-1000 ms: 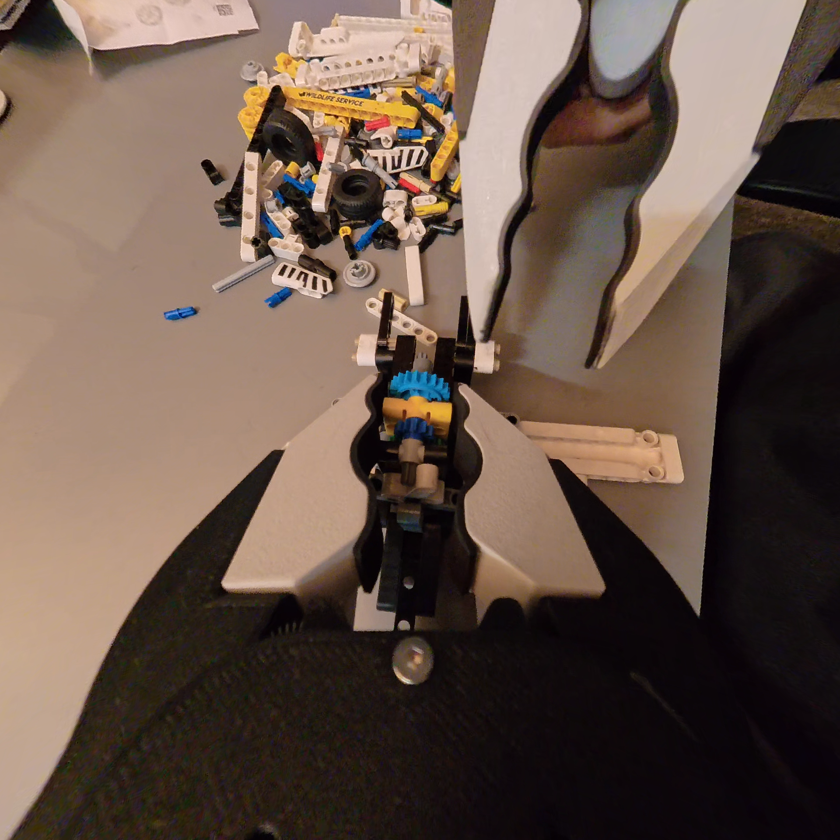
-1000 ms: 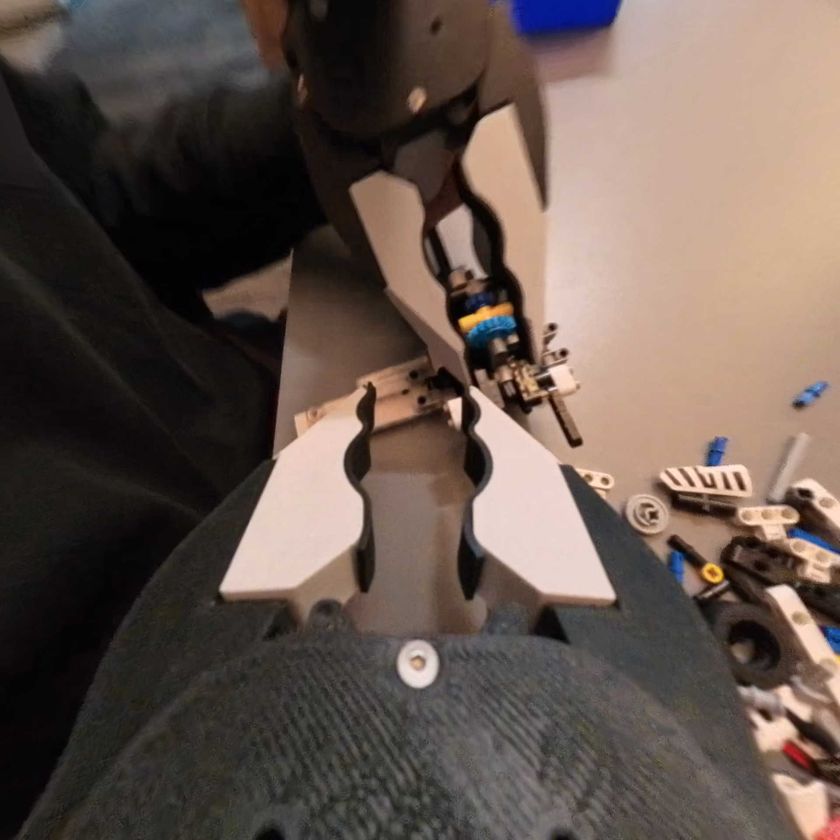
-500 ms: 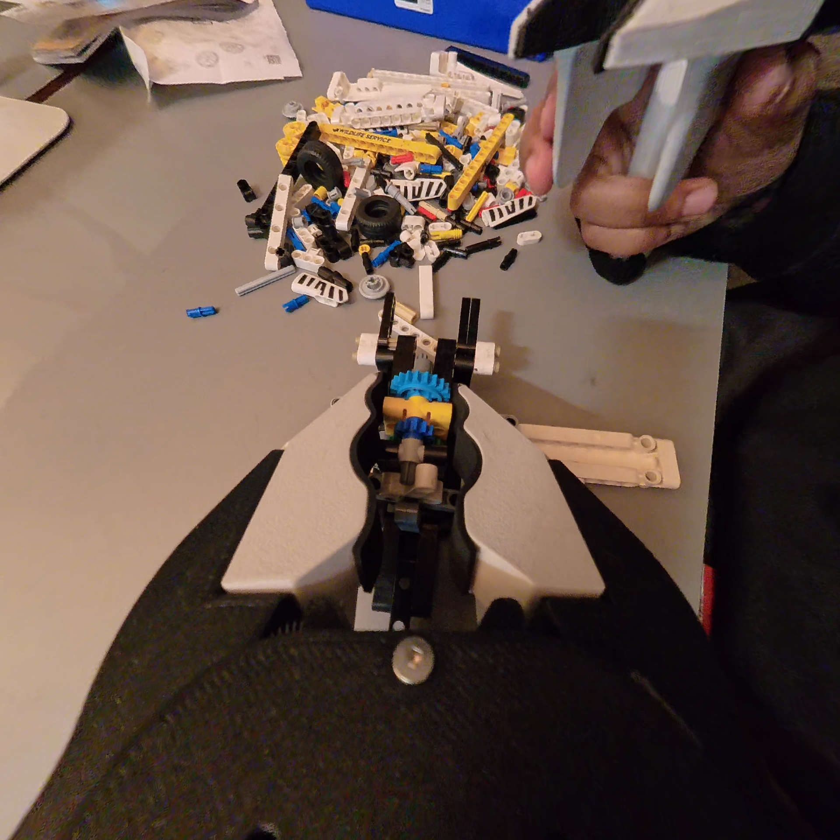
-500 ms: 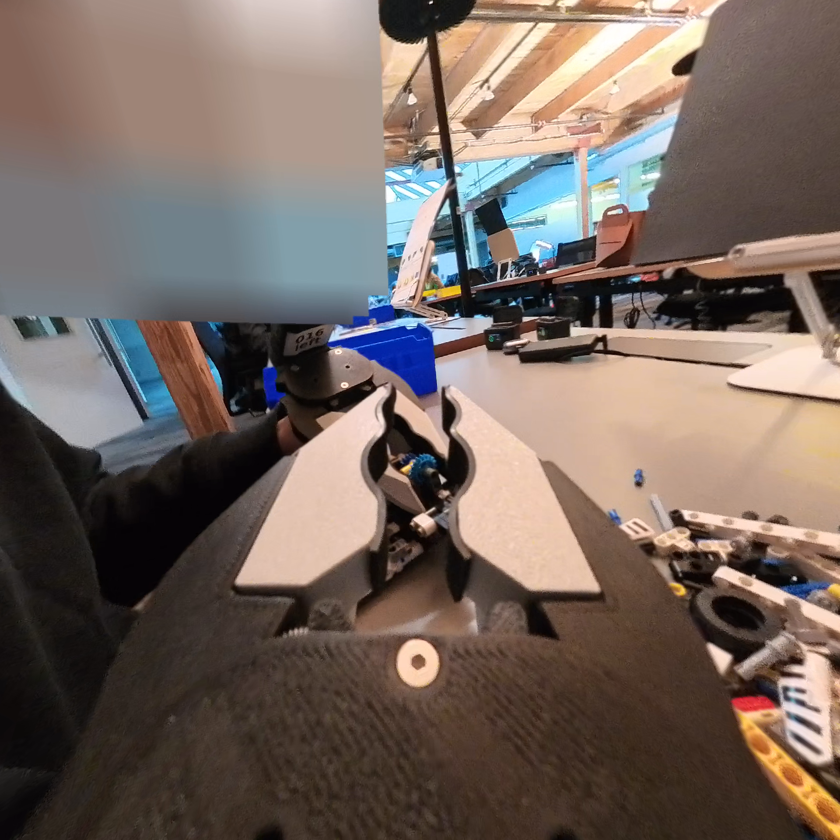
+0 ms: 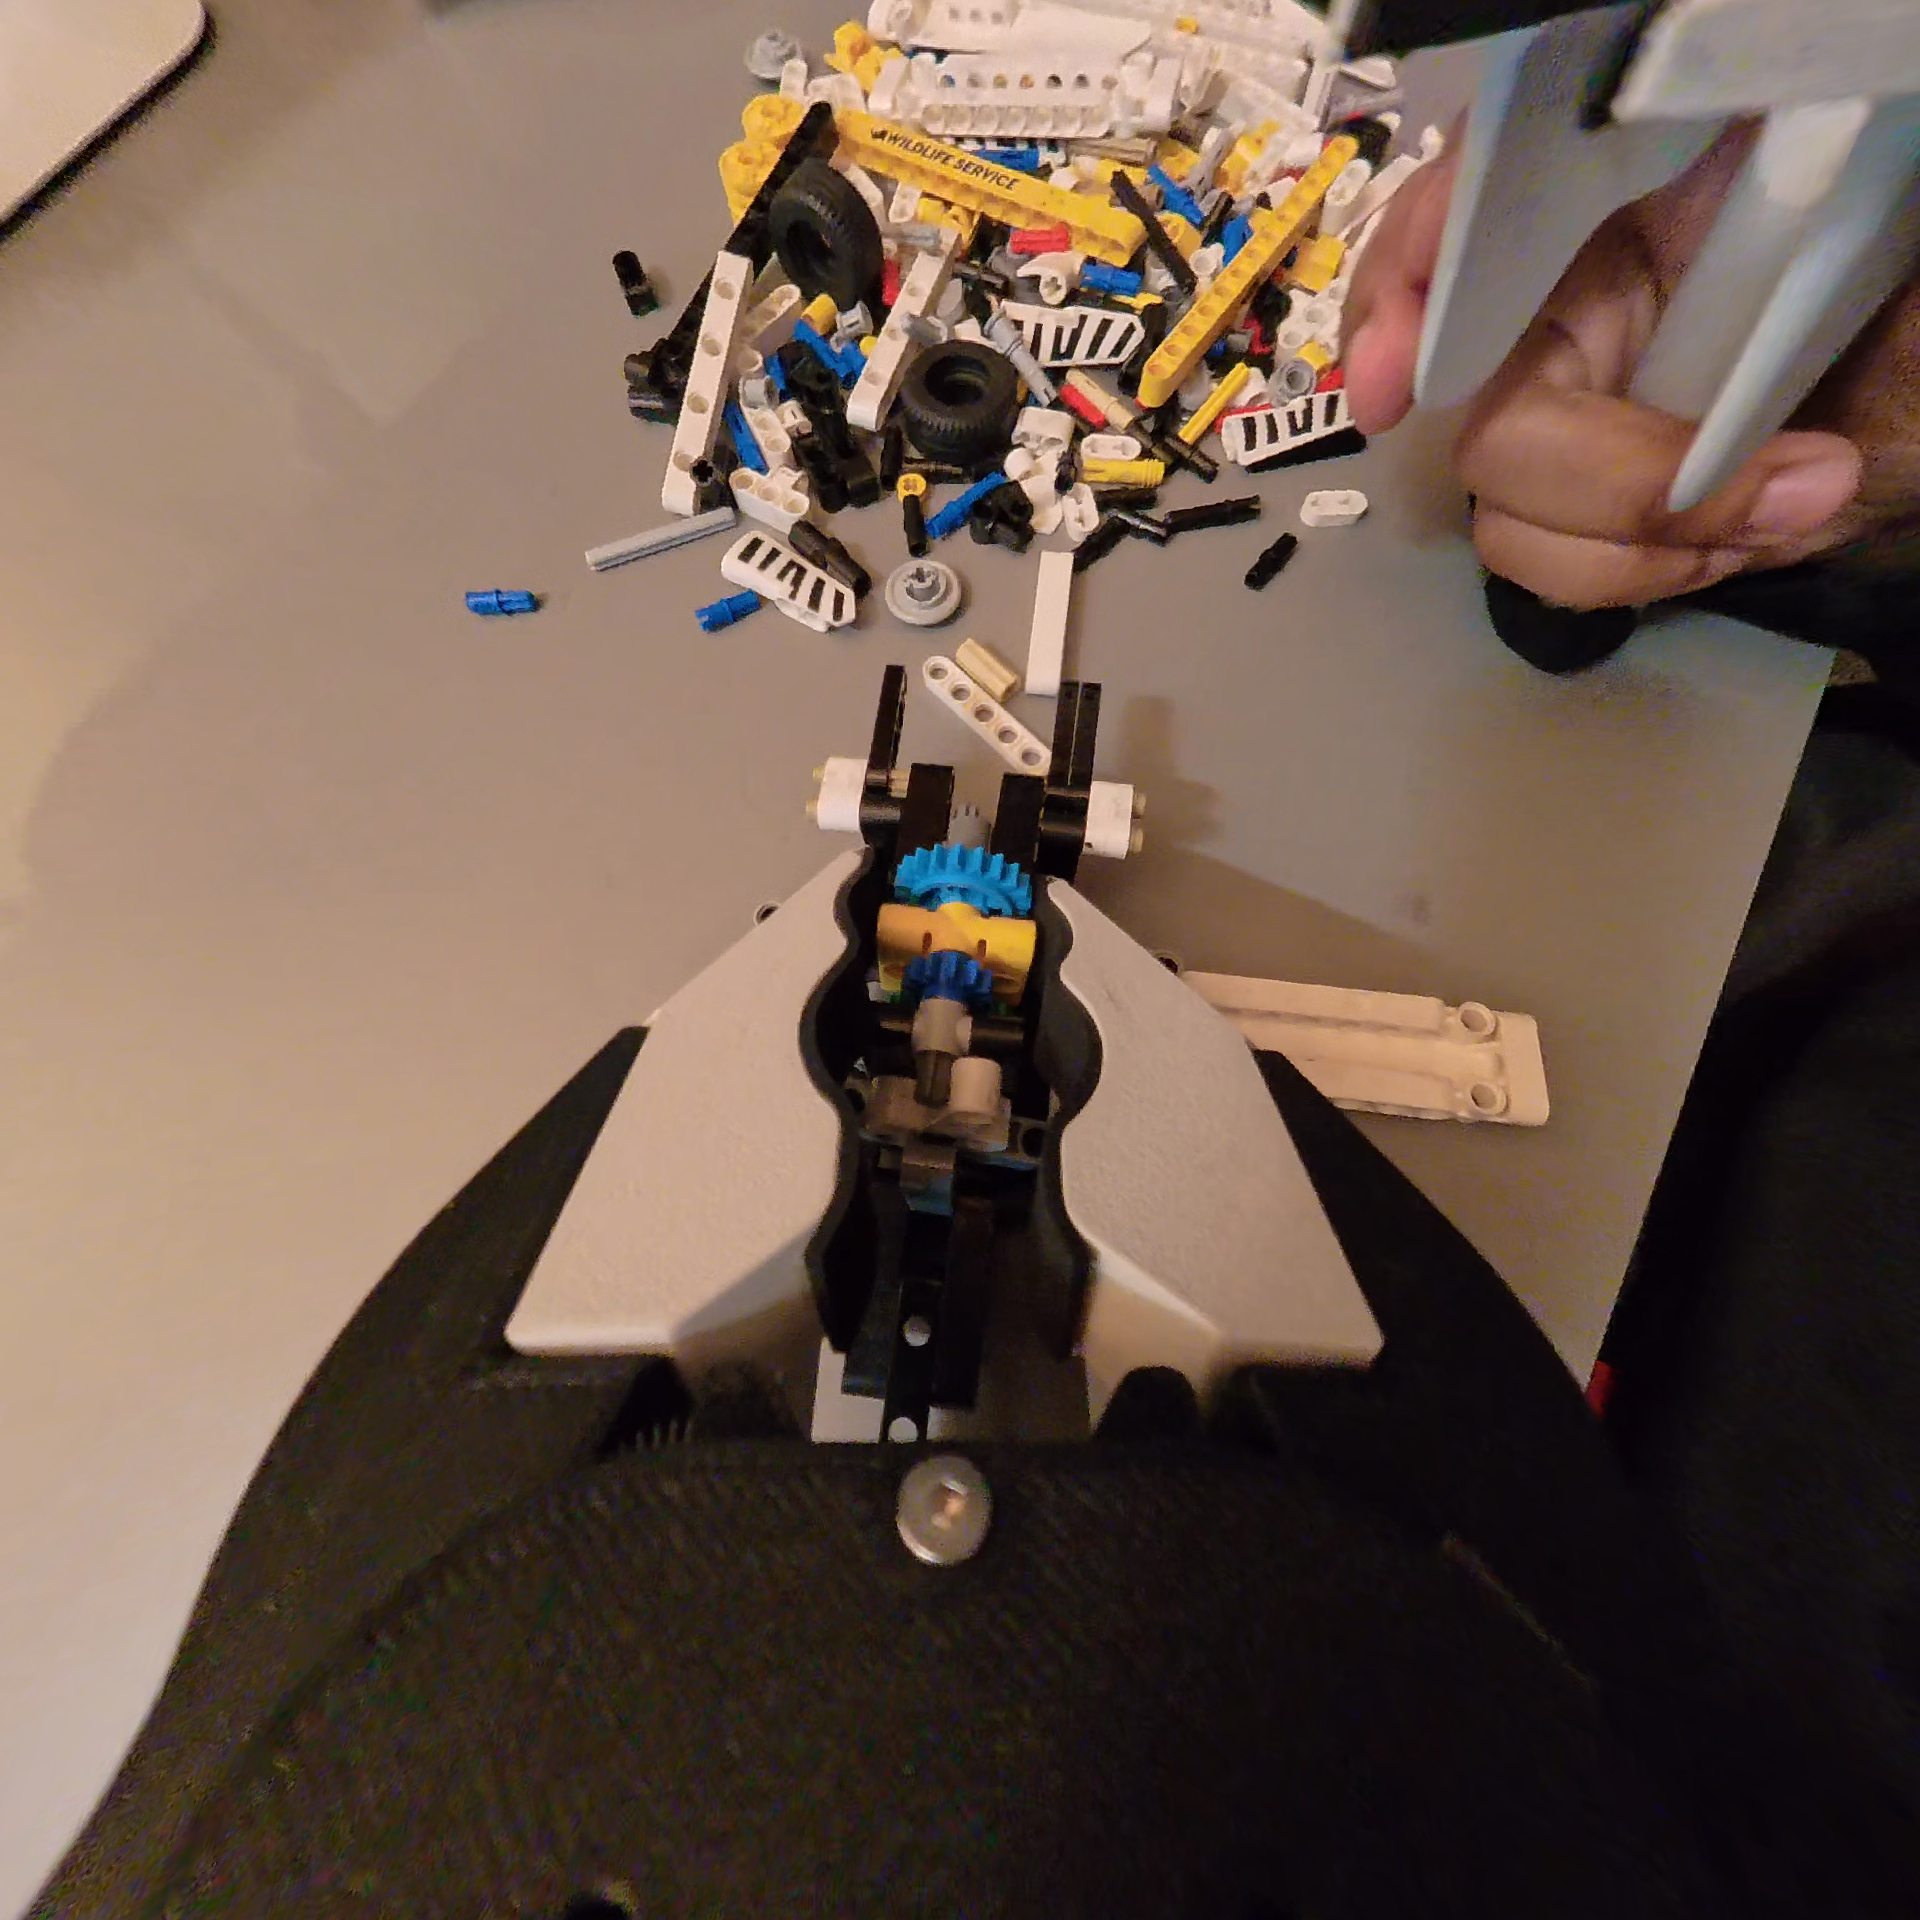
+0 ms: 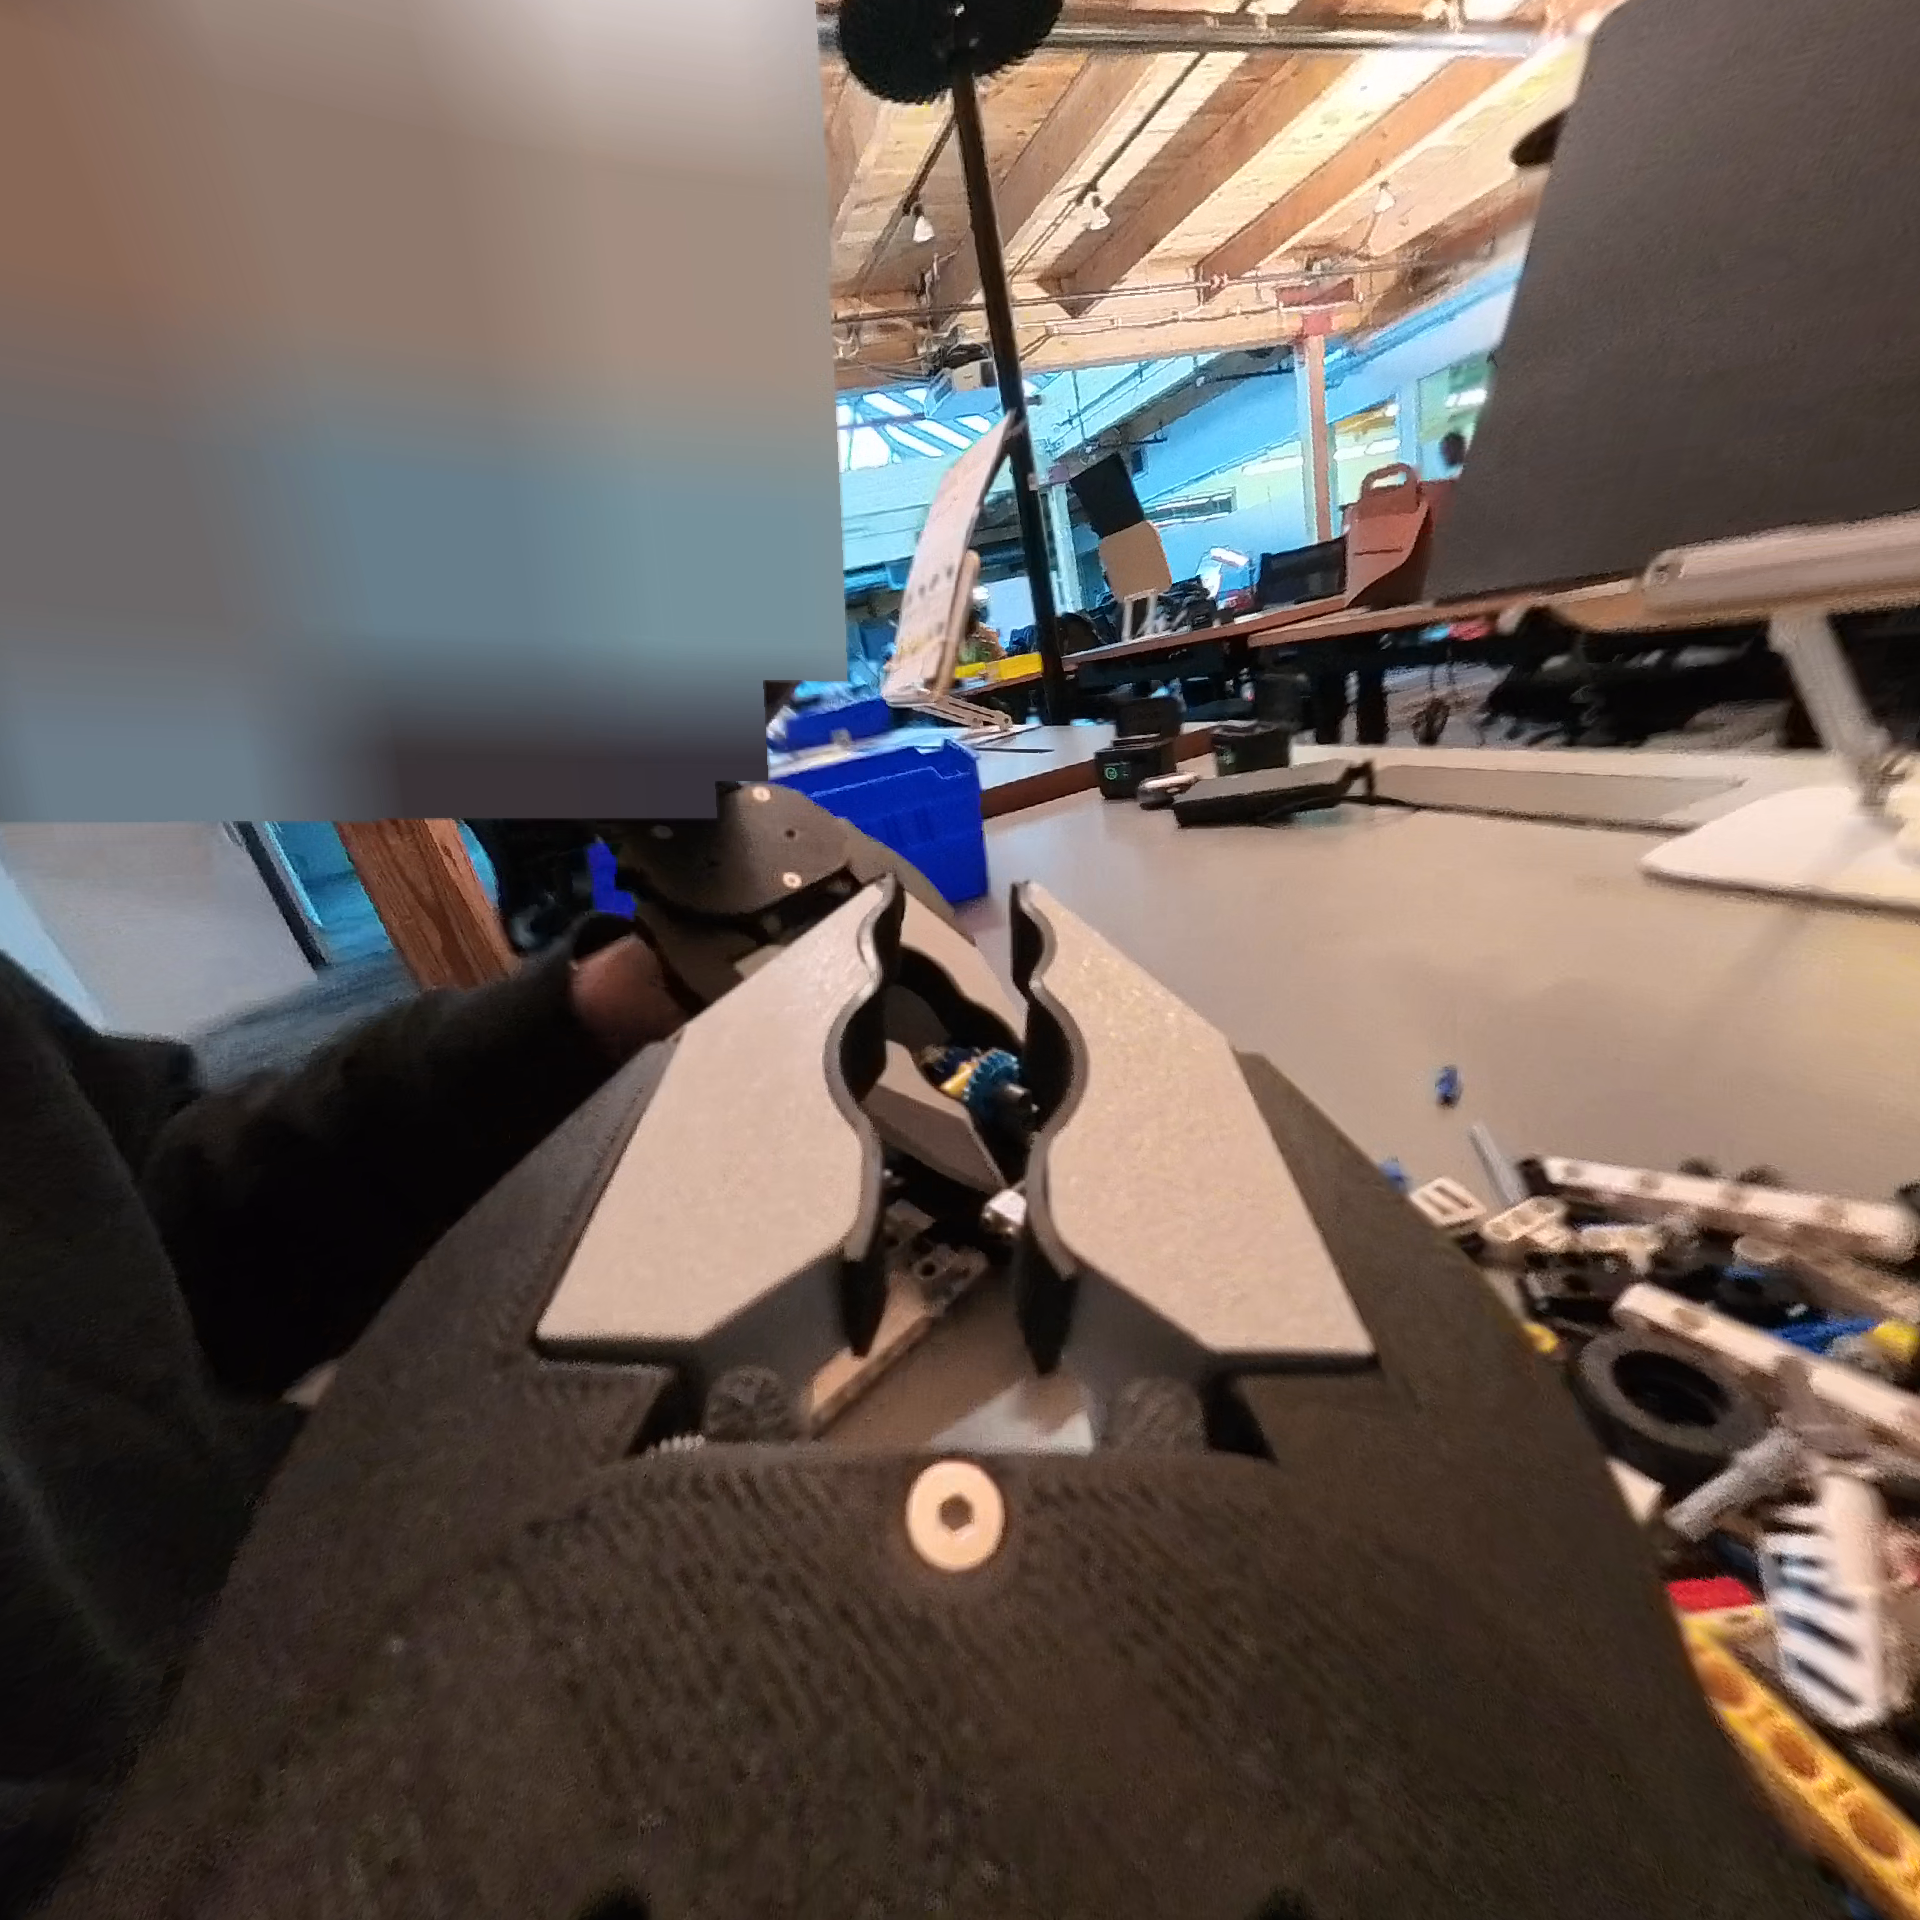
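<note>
My left hand-held gripper (image 5: 961, 862) stays clamped on the black building-brick gear assembly (image 5: 956, 935), both fingers pressing its sides, with the light-blue gear (image 5: 961, 873) at the tips, just above the grey counter (image 5: 312, 831). The white flat panel (image 5: 1382, 1055) lies beside it on the right. A second ago my right hand-held gripper (image 6: 956, 914) hung wider apart close over the assembly; now it is lifted, its jaws narrowed with nothing between them, looking across the counter. The loose brick pile (image 5: 997, 281) lies ahead, untouched.
</note>
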The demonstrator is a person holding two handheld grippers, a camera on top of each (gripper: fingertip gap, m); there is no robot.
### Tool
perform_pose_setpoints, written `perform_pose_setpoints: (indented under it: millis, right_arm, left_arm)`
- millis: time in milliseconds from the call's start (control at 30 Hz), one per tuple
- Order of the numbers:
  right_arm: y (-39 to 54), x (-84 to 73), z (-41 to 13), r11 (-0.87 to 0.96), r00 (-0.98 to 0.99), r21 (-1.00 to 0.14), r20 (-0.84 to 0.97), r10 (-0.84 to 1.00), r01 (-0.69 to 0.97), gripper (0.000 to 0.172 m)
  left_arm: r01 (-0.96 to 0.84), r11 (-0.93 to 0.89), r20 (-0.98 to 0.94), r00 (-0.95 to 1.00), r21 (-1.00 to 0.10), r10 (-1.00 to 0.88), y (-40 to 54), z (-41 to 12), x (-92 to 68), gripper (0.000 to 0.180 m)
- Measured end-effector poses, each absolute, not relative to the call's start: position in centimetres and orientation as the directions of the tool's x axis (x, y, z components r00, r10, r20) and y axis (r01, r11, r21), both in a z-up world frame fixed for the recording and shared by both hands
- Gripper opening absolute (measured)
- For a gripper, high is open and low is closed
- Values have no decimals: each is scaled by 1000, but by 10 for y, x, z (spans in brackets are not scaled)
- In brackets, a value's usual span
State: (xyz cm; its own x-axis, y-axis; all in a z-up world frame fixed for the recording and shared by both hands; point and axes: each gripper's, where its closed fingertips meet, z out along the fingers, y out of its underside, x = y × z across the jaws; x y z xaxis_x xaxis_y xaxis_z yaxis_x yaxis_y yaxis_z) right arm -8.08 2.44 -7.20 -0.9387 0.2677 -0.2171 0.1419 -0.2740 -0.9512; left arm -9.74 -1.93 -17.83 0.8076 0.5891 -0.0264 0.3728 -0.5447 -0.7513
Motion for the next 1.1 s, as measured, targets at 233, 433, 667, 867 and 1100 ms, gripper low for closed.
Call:
perform_pose_setpoints:
  millis: [233,433,667,867,1100]
  right_arm:
    - [3,-63,-85,-54,-915,-984,135,380,-168,1]
    - [7,-71,-83,-98,-930,-992,38,366,-79,10]
    - [6,-68,-84,-80,-920,-989,82,383,-121,10]
    - [7,-69,-83,-87,-920,-989,75,386,-117,9]
    - [7,-71,-83,-84,-917,-990,73,392,-115,9]
  left_arm:
    - [384,-532,-18,798,-755,603,-20,-178,-98,26]
    - [382,-529,-18,798,-758,603,-20,-178,-99,26]
    - [383,-527,-17,797,-759,603,-19,-177,-99,26]
    - [384,-526,-14,797,-759,603,-19,-177,-99,26]
    - [383,-524,-14,798,-761,603,-19,-177,-99,26]
